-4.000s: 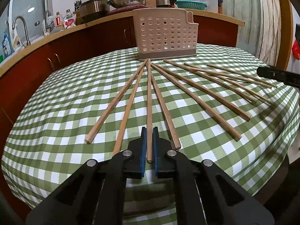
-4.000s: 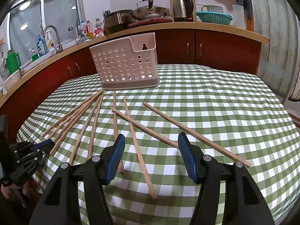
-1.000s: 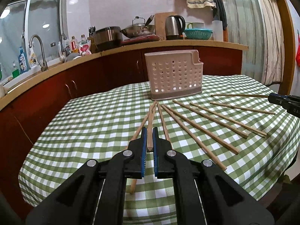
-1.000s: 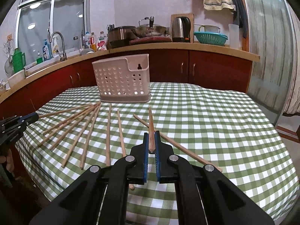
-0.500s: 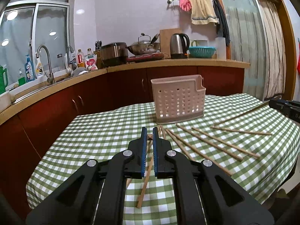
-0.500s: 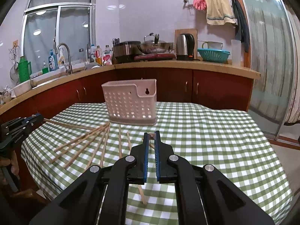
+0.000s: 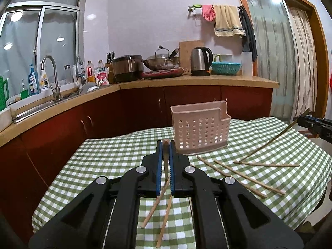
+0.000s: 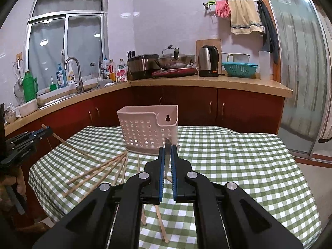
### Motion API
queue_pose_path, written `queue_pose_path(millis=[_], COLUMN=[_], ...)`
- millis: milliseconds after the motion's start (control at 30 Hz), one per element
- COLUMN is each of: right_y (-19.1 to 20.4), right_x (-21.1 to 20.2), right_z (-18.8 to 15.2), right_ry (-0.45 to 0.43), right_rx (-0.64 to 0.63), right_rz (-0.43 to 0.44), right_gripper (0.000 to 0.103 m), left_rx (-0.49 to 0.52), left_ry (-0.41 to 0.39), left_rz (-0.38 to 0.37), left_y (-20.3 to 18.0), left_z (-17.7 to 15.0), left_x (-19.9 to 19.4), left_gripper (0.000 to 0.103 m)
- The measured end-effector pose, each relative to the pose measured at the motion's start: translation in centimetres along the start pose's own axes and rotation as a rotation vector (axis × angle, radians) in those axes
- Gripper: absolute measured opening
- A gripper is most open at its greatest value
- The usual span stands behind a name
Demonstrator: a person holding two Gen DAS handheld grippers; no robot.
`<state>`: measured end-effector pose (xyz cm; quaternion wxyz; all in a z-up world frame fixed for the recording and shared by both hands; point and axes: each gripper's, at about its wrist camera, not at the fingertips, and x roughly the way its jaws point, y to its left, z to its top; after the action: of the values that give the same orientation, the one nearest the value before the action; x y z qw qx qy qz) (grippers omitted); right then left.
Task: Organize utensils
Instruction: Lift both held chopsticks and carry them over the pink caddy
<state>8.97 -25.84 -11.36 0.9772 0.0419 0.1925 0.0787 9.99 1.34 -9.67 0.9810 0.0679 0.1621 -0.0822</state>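
A pale perforated utensil holder [image 7: 200, 127] [image 8: 148, 128] stands upright at the far side of the green checked table [image 7: 108, 157]. My left gripper [image 7: 165, 145] is shut on a wooden chopstick [image 7: 165, 161], raised above the cloth. From the right wrist view that left gripper [image 8: 31, 138] is at the left edge, and its chopstick [image 8: 70, 146] slopes down toward the table. My right gripper [image 8: 167, 148] is shut on another chopstick [image 8: 167, 157]. It shows at the left wrist view's right edge [image 7: 315, 124], its stick [image 7: 267, 145] slanting down. Several loose chopsticks [image 7: 238, 174] [image 8: 97, 172] lie on the cloth.
Behind the table runs a red-cabinet counter [image 8: 207, 83] with a sink tap [image 8: 74, 70], bottles, a wok, a kettle [image 8: 208, 61] and a teal colander. A person's hand [image 8: 12, 184] holds the left gripper. The table's near edge drops off just below both grippers.
Both grippers have risen, each still shut on its chopstick, so the table sits lower in both views. The held sticks now slope down from the jaws toward the cloth.
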Motion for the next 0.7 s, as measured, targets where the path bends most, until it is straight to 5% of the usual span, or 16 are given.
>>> queue_pose_path(millis=[700], right_y=[-0.4], right_x=[-0.6], right_z=[6.4], right_ry=[-0.124], right_rx=[0.023], right_rz=[0.068], right_gripper=[0.007], left_rx=[-0.037], left_ry=[-0.113], left_rz=[-0.089], left_y=[0.4], left_z=[7.6], left_x=[0.1], left_gripper=[0.007])
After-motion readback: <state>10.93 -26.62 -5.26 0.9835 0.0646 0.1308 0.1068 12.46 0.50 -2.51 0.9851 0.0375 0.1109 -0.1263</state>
